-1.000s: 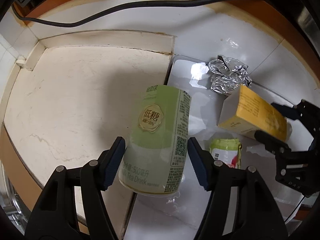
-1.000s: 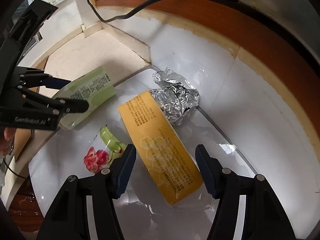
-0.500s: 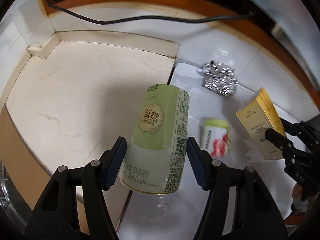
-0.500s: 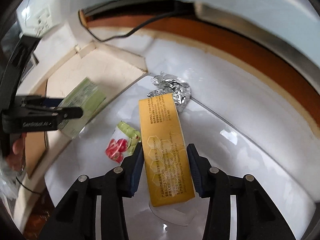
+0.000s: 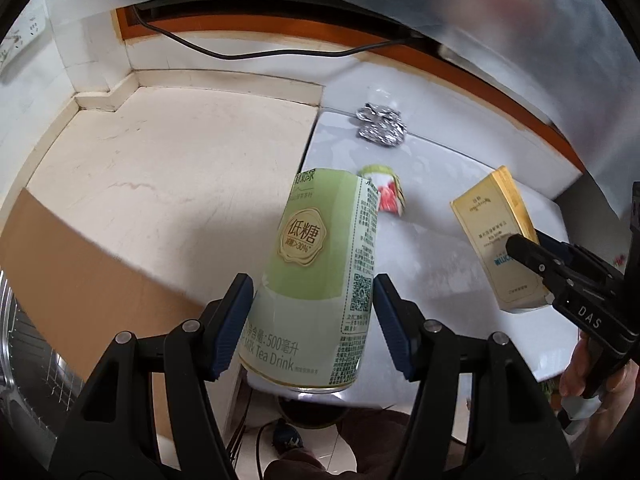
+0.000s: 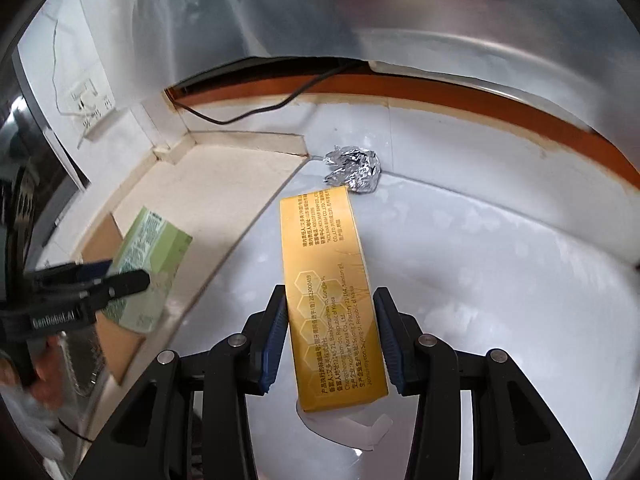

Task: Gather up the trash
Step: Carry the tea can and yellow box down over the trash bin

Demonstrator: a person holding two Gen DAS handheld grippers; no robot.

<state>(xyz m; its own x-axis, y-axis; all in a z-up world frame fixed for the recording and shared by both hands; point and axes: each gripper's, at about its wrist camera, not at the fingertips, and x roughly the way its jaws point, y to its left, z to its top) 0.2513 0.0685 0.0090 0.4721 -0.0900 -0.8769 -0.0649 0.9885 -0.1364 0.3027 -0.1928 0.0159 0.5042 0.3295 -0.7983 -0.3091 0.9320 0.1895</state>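
Observation:
My left gripper [image 5: 312, 320] is shut on a pale green milk tea can [image 5: 320, 276] and holds it in the air above the counter's front edge. The can also shows at the left of the right wrist view [image 6: 150, 264]. My right gripper [image 6: 330, 332] is shut on a yellow carton box [image 6: 330, 300], lifted above the white counter; the box shows at the right of the left wrist view [image 5: 500, 236]. A crumpled foil ball [image 5: 380, 130] [image 6: 354, 168] lies at the back. A small green and red wrapper [image 5: 384, 194] lies on the white counter.
A white glossy counter [image 6: 500, 280] adjoins a cream stone counter [image 5: 160, 176]. A black cable [image 5: 240, 50] runs along the wooden back edge. A wall socket [image 6: 90, 108] is at the left. A brown cardboard piece [image 5: 72, 264] and a metal rack [image 5: 24, 344] are at lower left.
Both grippers have risen and pulled back from the counter with their loads. The right gripper closed on the yellow box and lifted it; the wrapper and foil stay on the counter.

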